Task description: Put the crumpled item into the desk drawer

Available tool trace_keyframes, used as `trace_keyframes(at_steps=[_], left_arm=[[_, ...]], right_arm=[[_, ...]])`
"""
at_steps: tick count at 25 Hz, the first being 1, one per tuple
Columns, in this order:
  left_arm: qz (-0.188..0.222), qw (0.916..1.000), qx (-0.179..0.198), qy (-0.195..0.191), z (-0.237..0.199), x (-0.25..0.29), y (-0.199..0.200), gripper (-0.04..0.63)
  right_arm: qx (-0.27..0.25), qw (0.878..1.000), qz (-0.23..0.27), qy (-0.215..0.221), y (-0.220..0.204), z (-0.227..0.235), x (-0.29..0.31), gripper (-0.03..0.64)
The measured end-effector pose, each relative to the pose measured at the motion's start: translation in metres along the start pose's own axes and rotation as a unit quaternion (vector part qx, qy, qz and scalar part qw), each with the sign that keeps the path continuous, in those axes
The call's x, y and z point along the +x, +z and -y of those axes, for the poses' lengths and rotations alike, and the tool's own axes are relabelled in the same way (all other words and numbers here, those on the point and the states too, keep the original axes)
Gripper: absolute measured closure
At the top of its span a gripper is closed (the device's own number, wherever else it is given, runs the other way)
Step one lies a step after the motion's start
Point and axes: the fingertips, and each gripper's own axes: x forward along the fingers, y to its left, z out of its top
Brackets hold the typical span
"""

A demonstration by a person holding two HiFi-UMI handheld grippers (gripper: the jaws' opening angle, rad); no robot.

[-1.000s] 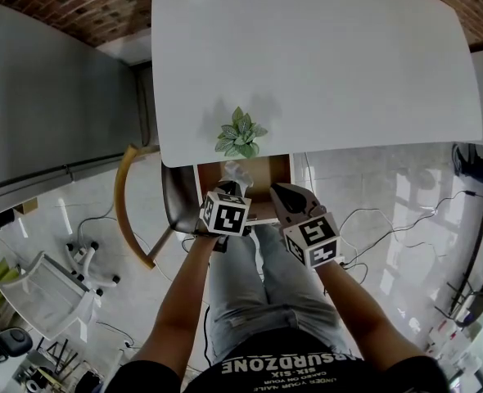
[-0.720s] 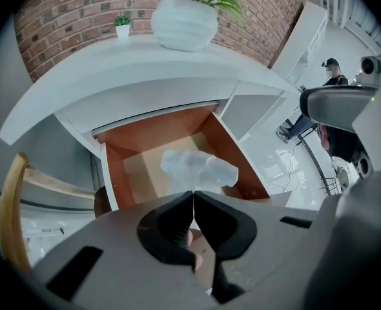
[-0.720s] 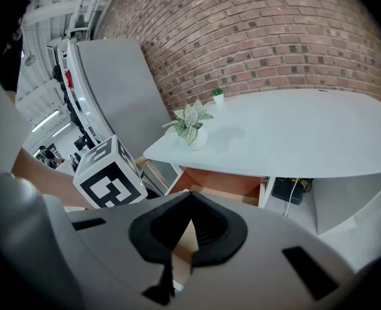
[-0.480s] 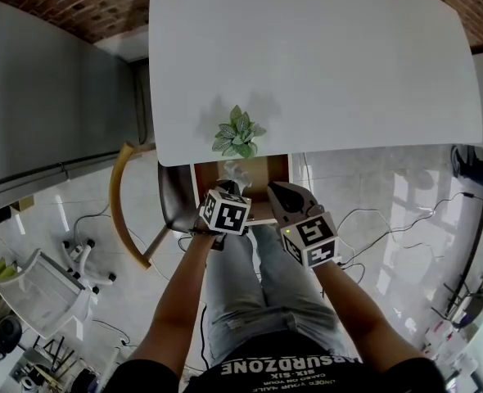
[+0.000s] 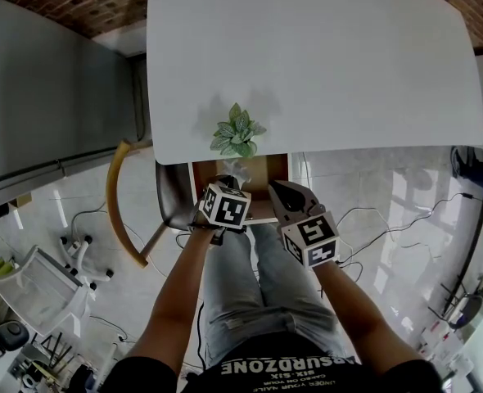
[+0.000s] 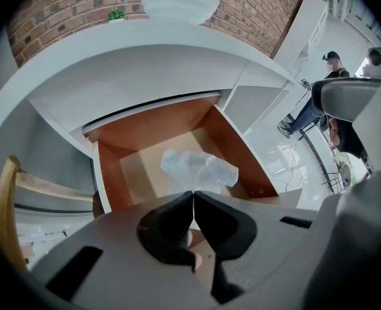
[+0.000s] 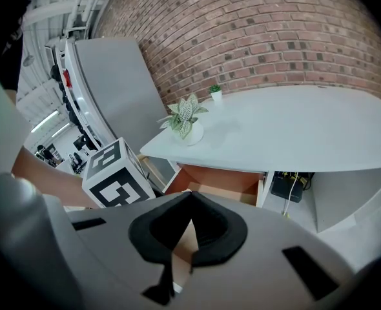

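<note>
Left gripper view had our left gripper (image 6: 192, 196) clenched, its jaws meeting tip to tip, and the pale item (image 6: 197, 170) sat right at those tips. As far as we could judge, a thin edge of it was pinched there, though the tips hid the contact itself. The item lay over the floor of the open drawer (image 6: 232, 150), under the front edge of the desk (image 6: 145, 63). We could not tell whether it was already resting on the wood or hung just above it.

Our right gripper (image 7: 190, 194) was also clenched, with nothing between its jaws. It waited just beside the left one, in front of the drawer.

We judged that we were at the placing step, with the item carried inside the drawer's walls but not yet let go. The next move called for parting the left jaws so the item dropped free, then drawing that gripper back clear of the front rim. Only then could either gripper push the drawer shut, if that was wanted.
</note>
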Motion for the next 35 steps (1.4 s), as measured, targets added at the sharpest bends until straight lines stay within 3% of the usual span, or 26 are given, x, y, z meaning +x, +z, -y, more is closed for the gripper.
trace_keyframes(at_steps=[19, 28, 35], left_arm=[[0.001, 1.0, -0.001, 0.005, -0.006, 0.017, 0.002, 0.586], [-0.012, 0.999, 0.042, 0.013, 0.001, 0.029, 0.003, 0.586], [-0.012, 0.9991, 0.032, 0.026, -0.009, 0.041, 0.005, 0.586]], right_arm=[[-0.009, 1.0, -0.02, 0.017, -0.003, 0.002, 0.021, 0.618], [-0.015, 0.999, -0.026, 0.027, -0.003, 0.002, 0.026, 0.618], [-0.018, 0.999, -0.028, 0.027, -0.004, 0.008, 0.029, 0.618]])
